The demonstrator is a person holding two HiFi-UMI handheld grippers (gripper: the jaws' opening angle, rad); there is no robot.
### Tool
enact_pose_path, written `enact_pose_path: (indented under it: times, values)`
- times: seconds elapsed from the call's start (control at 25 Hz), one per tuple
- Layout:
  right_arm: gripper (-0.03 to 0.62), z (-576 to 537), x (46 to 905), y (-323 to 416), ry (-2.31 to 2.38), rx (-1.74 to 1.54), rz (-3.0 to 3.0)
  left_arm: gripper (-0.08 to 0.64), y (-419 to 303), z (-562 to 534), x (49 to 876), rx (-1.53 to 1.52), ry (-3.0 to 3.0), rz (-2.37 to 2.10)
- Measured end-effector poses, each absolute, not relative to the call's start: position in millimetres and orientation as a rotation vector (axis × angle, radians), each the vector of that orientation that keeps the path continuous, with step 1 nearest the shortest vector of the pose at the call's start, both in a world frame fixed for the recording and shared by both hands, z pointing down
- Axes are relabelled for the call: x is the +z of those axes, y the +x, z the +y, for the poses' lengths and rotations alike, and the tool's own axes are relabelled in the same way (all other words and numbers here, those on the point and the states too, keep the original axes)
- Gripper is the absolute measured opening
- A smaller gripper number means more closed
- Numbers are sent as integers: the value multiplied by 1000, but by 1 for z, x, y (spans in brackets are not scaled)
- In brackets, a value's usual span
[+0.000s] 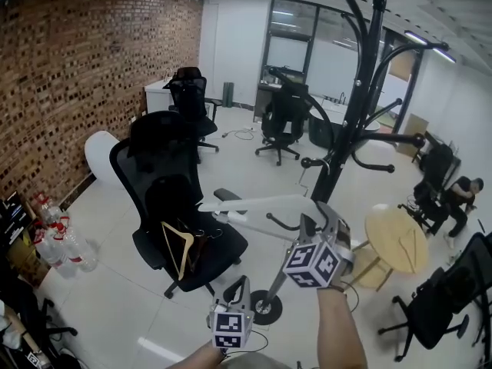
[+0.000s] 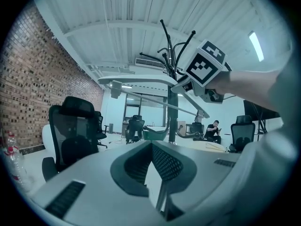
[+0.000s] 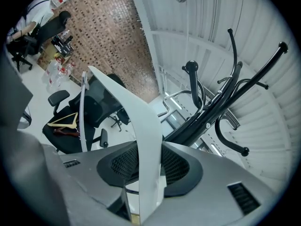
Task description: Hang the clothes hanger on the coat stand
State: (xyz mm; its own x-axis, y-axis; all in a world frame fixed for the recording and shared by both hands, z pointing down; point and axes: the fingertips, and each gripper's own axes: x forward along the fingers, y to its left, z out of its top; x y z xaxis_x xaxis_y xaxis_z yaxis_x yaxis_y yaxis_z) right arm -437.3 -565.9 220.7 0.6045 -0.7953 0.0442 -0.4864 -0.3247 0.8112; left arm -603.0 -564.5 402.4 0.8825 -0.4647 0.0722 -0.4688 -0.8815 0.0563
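Note:
A tall black coat stand with curved arms rises at the centre right of the head view, its round base on the floor. My right gripper is shut on a white clothes hanger, held level just left of the stand's pole. In the right gripper view the white hanger runs up between the jaws, with the stand's arms behind it. My left gripper is lower and nearer, open with nothing in it. From the left gripper view, the white hanger is overhead in front of the stand.
A black office chair at the left carries wooden hangers on its seat. Water bottles stand by the brick wall. A round wooden table and a seated person are at the right. More chairs stand behind.

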Motion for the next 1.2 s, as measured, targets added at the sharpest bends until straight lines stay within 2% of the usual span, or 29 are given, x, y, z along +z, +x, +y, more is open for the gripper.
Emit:
enact_pose_path:
  times: [0.48, 0.6, 0.72, 0.92, 1.2]
  values:
    - [143, -565, 215, -437, 1999, -522, -995, 18, -619, -558, 397, 84, 2970, -753]
    - [192, -569, 215, -438, 2001, -532, -1033, 17, -620, -562, 397, 93, 2968, -763]
    - [202, -567, 213, -439, 2006, -536, -1079, 17, -620, -560, 395, 103, 2966, -764]
    - [258, -558, 218, -442, 2018, -550, -1119, 17, -621, -555, 402, 118, 2962, -744]
    - [259, -527, 235, -472, 2067, -624, -1223, 17, -631, -552, 425, 139, 2918, -702]
